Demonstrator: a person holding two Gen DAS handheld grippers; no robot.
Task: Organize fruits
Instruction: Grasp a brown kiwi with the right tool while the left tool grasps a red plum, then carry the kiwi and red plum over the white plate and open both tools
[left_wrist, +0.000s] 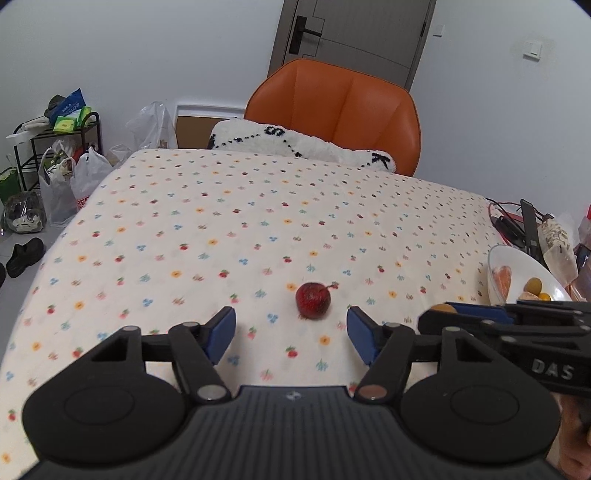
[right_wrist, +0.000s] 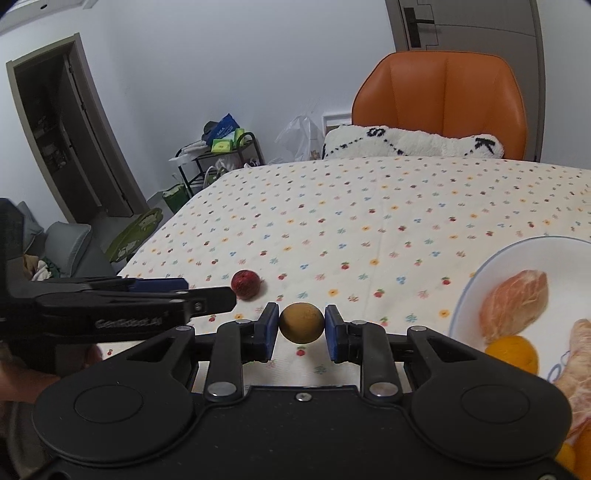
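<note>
Fruit lies in two spots. A small red fruit (left_wrist: 313, 300) sits alone on the tabletop (left_wrist: 221, 229), on the flowered cloth, just ahead of the left gripper (left_wrist: 291, 334). That gripper's blue fingers (left_wrist: 221, 332) are wide apart, one to each side of the red fruit and not touching it. The right gripper (right_wrist: 301, 332) is squeezed tight on a round brown fruit (right_wrist: 301, 322), held a little above the cloth, with both pads pressed on its sides. A white bowl (right_wrist: 476, 280) stands near the right edge of the tabletop, just to the right of the brown fruit. In the bowl are peeled orange pieces (right_wrist: 515, 302) and a small orange fruit (right_wrist: 513, 352); in the left view a little green-yellow fruit (left_wrist: 534, 285) shows there too. The two grippers are close side by side, and each one pokes into the other's view. Past the red fruit the cloth is wide and bare all the way to the far edge, so there is lots of room to move. The left edge of the tabletop drops off to the floor. An orange chair (left_wrist: 332, 110) with a fluffy white cushion (left_wrist: 303, 147) is pushed up to the far edge.
</note>
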